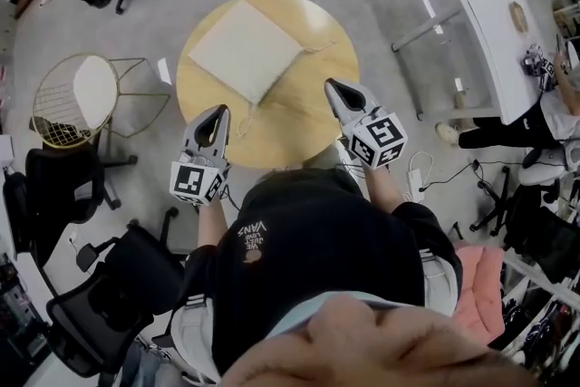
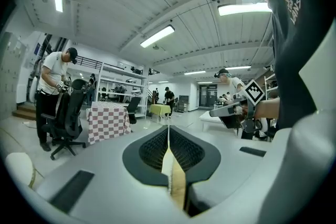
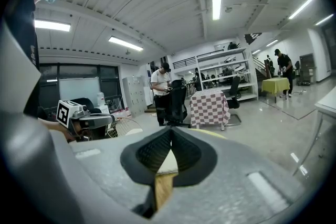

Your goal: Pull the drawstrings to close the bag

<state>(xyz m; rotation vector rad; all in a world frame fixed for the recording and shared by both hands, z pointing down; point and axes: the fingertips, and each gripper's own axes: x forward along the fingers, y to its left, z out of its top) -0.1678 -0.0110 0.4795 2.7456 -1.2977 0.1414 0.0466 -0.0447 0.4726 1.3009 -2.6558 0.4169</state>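
In the head view a cream drawstring bag lies flat on the round wooden table. One cord trails off its right corner, another hangs off its near edge. My left gripper hovers over the table's near left rim, just left of that near cord, shut and empty. My right gripper is over the near right part of the table, below the right cord, also shut and empty. In the left gripper view its jaws meet; in the right gripper view its jaws meet too.
A gold wire chair stands left of the table and black office chairs sit at the near left. A white table with a seated person is at the right. A power strip lies on the floor.
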